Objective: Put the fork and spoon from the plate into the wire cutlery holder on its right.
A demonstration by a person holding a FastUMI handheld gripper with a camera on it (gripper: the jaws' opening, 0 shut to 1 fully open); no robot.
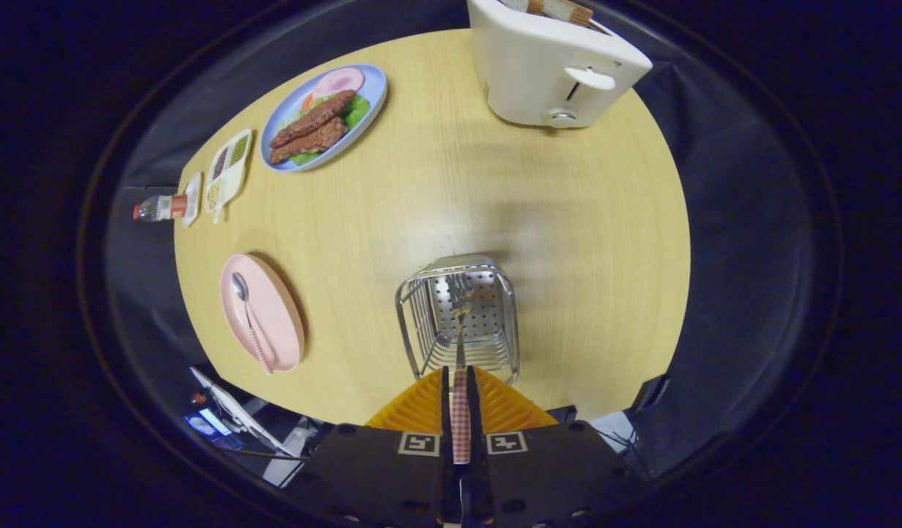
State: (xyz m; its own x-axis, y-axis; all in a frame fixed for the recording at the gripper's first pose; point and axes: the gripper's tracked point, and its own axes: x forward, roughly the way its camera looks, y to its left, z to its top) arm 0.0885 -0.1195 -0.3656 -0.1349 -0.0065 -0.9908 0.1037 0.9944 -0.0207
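On the pink plate, left of the holder, lies the spoon, not yet moved. Fork step in hand: gripper clamped on its checked handle, tines hanging over the wire cutlery holder. Next move, judged: lower into the basket, then part the fingers.

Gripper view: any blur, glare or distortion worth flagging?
Gripper view: strong fisheye bend, the round table edge bows; soft shadow on the wood beyond the wire holder; toaster slightly soft; fork, clamped in the gripper, and spoon on the pink plate read sharp; no harsh glare.
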